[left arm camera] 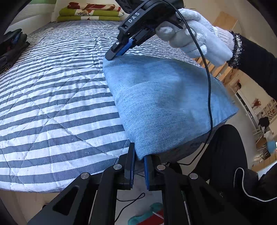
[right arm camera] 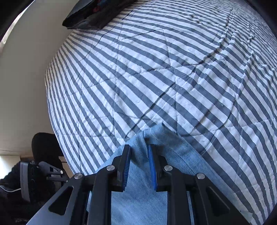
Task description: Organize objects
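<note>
A bed fills both views, covered by a quilted spread [left arm camera: 52, 90] in grey-blue and white stripes, stitched in large diamonds. A folded piece of light blue denim [left arm camera: 161, 97] lies at the bed's near right edge, partly overhanging it.

The left gripper [left arm camera: 139, 161] pinches the denim's near corner between its blue-padded fingers. The right gripper [left arm camera: 115, 52], held in a white knitted glove [left arm camera: 206, 34] at the end of a black sleeve, grips the far corner; from the left wrist camera its tips press into the cloth. The right wrist camera shows that same gripper [right arm camera: 139, 162] with a ridge of denim [right arm camera: 142, 190] bunched between its fingers, which are drawn in against the fold.

At the head of the bed sit folded blankets [left arm camera: 90, 13] in green, white and red. A dark heap, possibly clothing or a bag, rests on the bed's far left side [left arm camera: 12, 46]. A pale wall [right arm camera: 26, 72] runs alongside the bed. To the right, the room opens onto light wooden furniture [left arm camera: 225, 22] and small framed pictures on a distant wall, too blurred to describe. A black cable [left arm camera: 207, 83] trails from the right gripper across the denim.
</note>
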Action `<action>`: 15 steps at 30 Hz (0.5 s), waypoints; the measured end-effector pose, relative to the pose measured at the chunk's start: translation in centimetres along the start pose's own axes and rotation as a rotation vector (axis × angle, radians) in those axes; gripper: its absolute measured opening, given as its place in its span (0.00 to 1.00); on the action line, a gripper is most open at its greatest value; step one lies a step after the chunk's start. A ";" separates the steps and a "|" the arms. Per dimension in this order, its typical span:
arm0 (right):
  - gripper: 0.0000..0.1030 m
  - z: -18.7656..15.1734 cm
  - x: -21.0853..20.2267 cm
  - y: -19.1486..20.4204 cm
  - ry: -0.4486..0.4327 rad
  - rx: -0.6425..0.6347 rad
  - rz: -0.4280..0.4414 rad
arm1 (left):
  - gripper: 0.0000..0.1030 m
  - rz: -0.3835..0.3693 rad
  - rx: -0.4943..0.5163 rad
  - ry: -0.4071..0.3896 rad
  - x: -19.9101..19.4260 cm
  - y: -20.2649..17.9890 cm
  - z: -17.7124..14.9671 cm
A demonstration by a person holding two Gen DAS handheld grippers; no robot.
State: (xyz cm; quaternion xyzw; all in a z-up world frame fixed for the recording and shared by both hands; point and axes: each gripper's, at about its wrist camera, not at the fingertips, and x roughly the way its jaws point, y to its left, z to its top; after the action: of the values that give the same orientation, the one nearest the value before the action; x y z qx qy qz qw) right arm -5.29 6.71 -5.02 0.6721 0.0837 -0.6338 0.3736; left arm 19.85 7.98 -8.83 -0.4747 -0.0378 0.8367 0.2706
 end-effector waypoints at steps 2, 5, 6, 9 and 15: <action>0.21 0.9 0.7 0.0 0.003 0.007 -0.005 | 0.09 0.002 -0.004 0.000 0.0 -0.1 0.2; 0.10 1.0 1.1 1.6 -0.003 -0.039 -0.108 | 0.09 0.006 -0.005 -0.004 -0.3 -0.2 0.1; 0.07 0.8 1.0 2.4 -0.011 -0.056 -0.142 | 0.09 0.009 -0.005 -0.008 -0.5 -0.3 0.1; 0.04 0.4 -0.7 3.3 -0.060 -0.037 -0.171 | 0.09 0.015 -0.006 -0.017 -0.8 -0.5 0.1; 0.04 -0.7 -4.2 3.8 -0.142 0.018 -0.161 | 0.10 0.026 -0.021 -0.056 -1.6 -0.4 0.2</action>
State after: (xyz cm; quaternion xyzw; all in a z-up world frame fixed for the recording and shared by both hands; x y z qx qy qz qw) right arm -3.31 5.99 0.30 0.6202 0.1048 -0.7083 0.3204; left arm 20.51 7.61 -7.34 -0.4544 -0.0481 0.8526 0.2535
